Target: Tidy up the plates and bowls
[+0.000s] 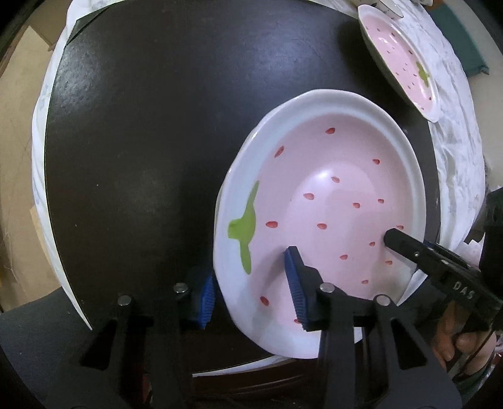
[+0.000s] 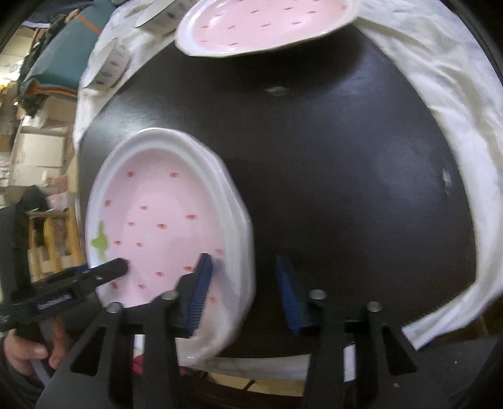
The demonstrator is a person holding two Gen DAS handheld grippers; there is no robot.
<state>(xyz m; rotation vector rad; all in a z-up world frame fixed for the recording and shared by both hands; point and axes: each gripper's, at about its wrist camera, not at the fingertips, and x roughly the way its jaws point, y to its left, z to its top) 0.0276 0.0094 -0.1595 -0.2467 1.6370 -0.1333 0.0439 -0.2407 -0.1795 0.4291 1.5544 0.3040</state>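
Observation:
A pink strawberry-pattern plate with a white rim [image 1: 330,195] lies on top of another white plate on the dark round table [image 1: 151,151]. My left gripper [image 1: 251,289] is open, its jaws straddling the plate's near rim, one blue pad inside and one outside. My right gripper [image 2: 243,292] is open too and straddles the same plate [image 2: 163,214] at the opposite rim. It shows in the left wrist view as a black finger [image 1: 405,242] over the plate. A second strawberry plate [image 1: 402,56] sits at the table's far edge, also seen in the right wrist view [image 2: 267,22].
A white cloth [image 2: 456,132] drapes around the table's edge. Small white bowls or cups [image 2: 110,63] stand on the cloth at the far left of the right wrist view. Boxes and shelves [image 2: 37,151] stand beyond the table.

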